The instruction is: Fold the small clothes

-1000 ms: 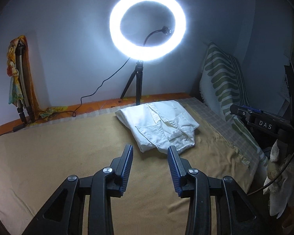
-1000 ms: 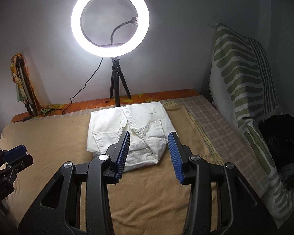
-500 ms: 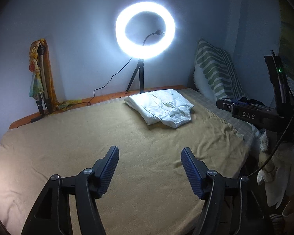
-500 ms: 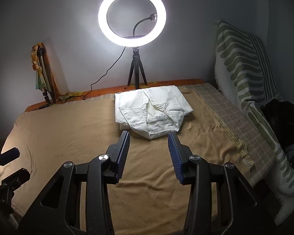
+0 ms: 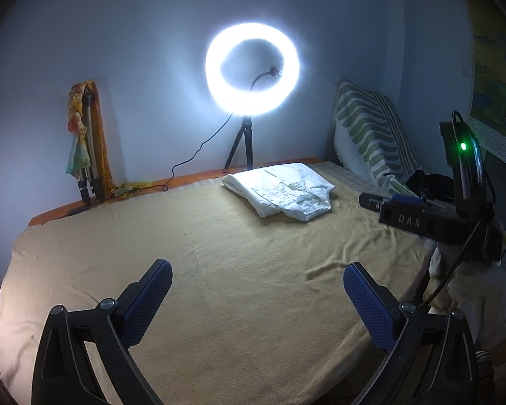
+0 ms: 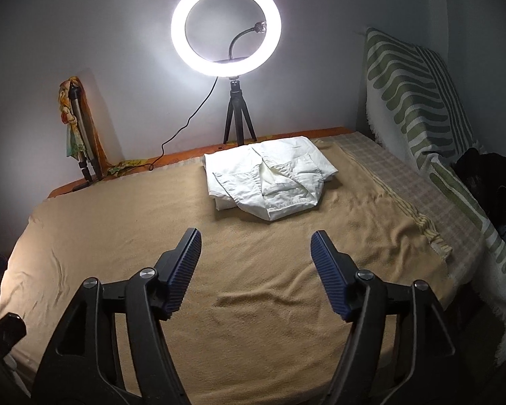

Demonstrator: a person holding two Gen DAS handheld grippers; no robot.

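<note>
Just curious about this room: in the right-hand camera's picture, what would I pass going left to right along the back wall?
Folded tripod draped with a scarf → ring light → green-striped cushion.

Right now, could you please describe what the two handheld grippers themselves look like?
Both the left gripper and the right gripper have black plastic frames with silver pivot screws and ribbed blue finger pads. Seen from the left wrist, the right gripper's body carries raised "DAS" lettering, a green indicator light and a black cable.

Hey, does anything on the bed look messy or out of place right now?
Nothing is spilled or damaged. The white garment lies folded near the ring light, though its top flap sits slightly askew. The tan blanket is mildly wrinkled.
</note>
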